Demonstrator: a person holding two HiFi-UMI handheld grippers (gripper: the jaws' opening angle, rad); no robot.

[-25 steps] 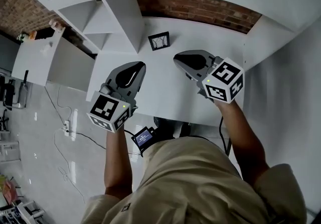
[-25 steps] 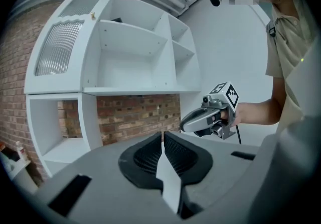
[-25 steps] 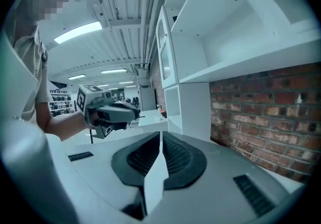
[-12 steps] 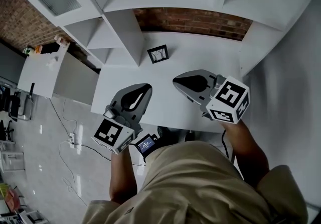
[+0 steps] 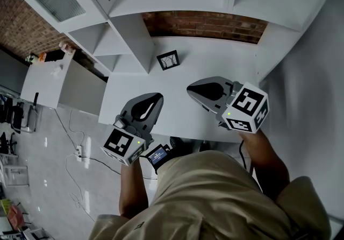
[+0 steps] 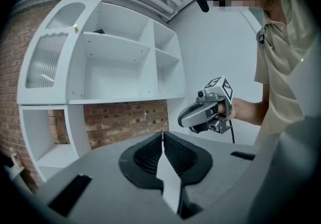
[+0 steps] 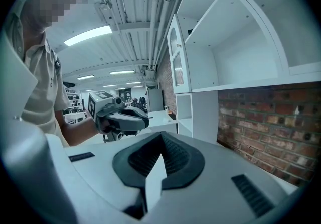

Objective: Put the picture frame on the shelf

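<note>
A small black picture frame [image 5: 168, 60] stands on the white desk [image 5: 220, 58] near the back, just right of a shelf divider. My left gripper [image 5: 157, 96] hovers over the desk's front left and is shut with nothing in it. To its right, my right gripper [image 5: 188, 89] is also shut and empty. Both are well short of the frame. In the left gripper view the jaws meet at the left gripper's tip [image 6: 162, 133], and the right gripper [image 6: 186, 116] shows beyond. The right gripper view shows the right gripper's tip [image 7: 161, 133] closed. The frame is not seen in either gripper view.
A white shelf unit [image 5: 131, 29] with several open compartments rises behind and left of the desk, against a brick wall [image 5: 204, 22]. A white side panel [image 5: 279, 45] bounds the desk on the right. A low white cabinet [image 5: 48, 72] stands at left. Cables lie on the floor [image 5: 70, 142].
The head view has tipped, so everything sits lower in the picture. Both grippers have drawn back a little toward the desk's front edge. The frame has not moved.
</note>
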